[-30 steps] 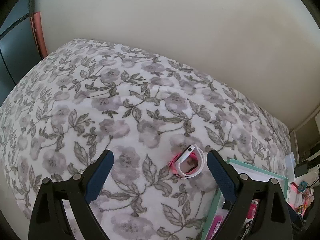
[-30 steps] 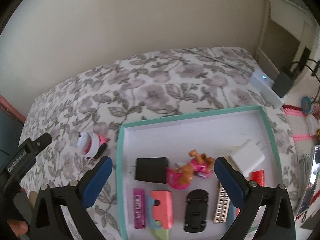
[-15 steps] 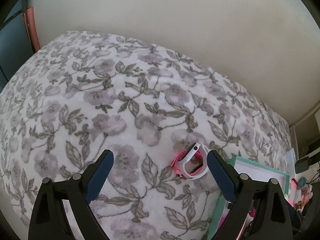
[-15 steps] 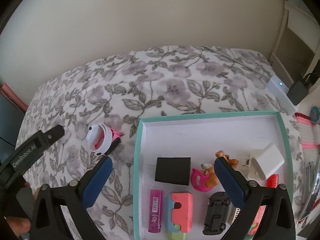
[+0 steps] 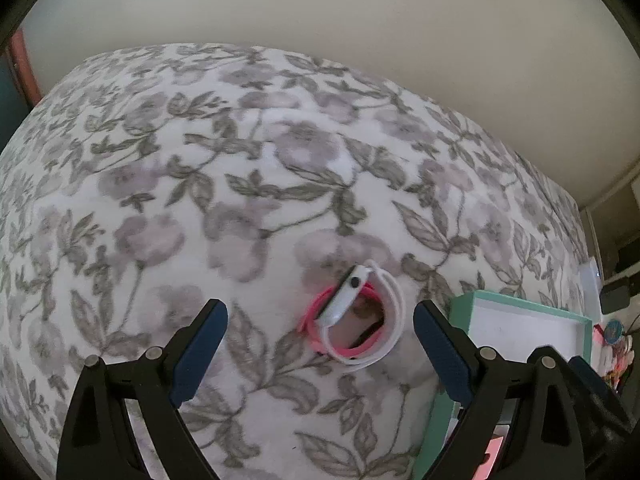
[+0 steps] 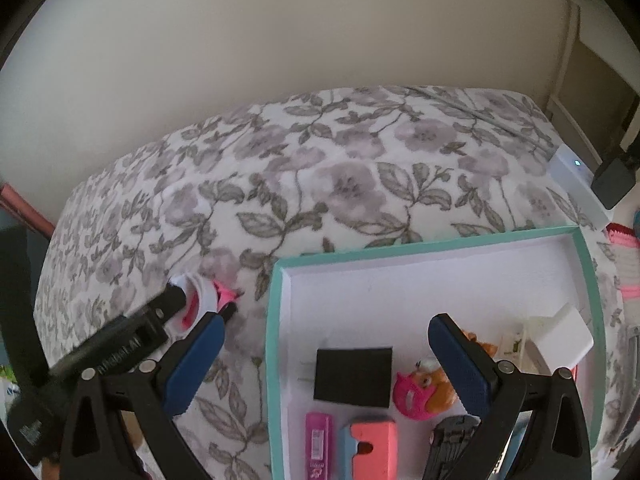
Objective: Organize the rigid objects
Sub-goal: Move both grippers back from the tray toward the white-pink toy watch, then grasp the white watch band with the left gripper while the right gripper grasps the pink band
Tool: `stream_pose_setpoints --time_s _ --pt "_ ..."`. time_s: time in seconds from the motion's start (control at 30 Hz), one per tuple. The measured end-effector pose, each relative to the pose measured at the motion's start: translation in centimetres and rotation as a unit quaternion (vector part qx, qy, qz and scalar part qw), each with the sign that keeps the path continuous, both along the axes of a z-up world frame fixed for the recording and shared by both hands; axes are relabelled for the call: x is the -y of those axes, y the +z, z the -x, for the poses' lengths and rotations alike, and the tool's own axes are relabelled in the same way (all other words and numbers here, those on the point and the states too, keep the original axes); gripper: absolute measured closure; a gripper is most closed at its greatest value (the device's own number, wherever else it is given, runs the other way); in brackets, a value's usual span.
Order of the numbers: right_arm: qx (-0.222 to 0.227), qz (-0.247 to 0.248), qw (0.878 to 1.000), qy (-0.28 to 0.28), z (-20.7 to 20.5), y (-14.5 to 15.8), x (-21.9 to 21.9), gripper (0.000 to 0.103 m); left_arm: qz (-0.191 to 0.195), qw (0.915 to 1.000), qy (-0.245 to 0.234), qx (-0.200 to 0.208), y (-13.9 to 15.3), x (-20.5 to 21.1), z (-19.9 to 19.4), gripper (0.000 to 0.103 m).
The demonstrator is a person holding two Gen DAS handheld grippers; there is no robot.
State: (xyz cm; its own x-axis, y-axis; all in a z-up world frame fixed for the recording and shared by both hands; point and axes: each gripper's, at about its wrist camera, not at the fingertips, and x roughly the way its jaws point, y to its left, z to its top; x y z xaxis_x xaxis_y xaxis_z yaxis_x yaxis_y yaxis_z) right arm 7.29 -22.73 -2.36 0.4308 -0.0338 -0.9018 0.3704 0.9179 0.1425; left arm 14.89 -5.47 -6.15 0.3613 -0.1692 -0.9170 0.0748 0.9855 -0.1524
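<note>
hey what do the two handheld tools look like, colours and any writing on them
Both match: black plastic frames with silver round bolts at the joints, each ending in two fingers faced with dark blue pads. That goes for the left tool and the right tool. In the right wrist view the left tool's black body carries white lettering, too blurred to read. No cables or sleeves show.

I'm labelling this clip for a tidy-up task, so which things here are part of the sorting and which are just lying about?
Part of the job:
- pink and white smartwatch, on the floral blanket, between the open left gripper fingers
- teal-rimmed tray
- black charger, white charger, pink toy figure in the tray

Lying about:
- white box with a light
- black adapter
</note>
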Motion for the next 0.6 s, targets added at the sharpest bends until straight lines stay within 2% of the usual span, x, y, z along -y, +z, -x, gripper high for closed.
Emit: stream_pose_setpoints --time_s 0.03,0.1,0.13,0.17,0.3,0.37,0.6 --pt "0.001 -0.001 1.0 -0.005 -0.1 -0.1 0.3 0.0 0.002 1.0 -0.005 -0.002 -0.2 0.4 -0.1 0.009" --pt "0.002 -0.003 1.0 -0.009 -0.2 -0.2 0.6 0.0 0.009 0.9998 -0.016 -0.003 -0.4 1.1 -0.2 0.016" --pt "0.002 -0.004 1.0 -0.008 -0.3 -0.3 0.7 0.0 0.011 0.9998 -0.019 -0.004 -0.4 1.3 -0.3 0.026" --pt "0.002 -0.003 1.0 -0.009 -0.4 -0.3 0.8 0.0 0.013 0.9997 -0.021 -0.005 -0.5 1.5 -0.3 0.031" --pt "0.001 0.0 1.0 -0.01 -0.6 -0.5 0.9 0.0 0.016 0.9995 -0.027 -0.009 -0.8 1.7 -0.4 0.035" --pt "0.003 -0.003 1.0 -0.009 -0.7 -0.4 0.9 0.0 0.02 0.9993 -0.028 -0.013 -0.9 1.6 -0.5 0.047" --pt "0.007 -0.003 1.0 -0.005 -1.0 -0.2 0.3 0.0 0.041 0.9986 -0.027 -0.02 -0.9 0.6 -0.5 0.05"
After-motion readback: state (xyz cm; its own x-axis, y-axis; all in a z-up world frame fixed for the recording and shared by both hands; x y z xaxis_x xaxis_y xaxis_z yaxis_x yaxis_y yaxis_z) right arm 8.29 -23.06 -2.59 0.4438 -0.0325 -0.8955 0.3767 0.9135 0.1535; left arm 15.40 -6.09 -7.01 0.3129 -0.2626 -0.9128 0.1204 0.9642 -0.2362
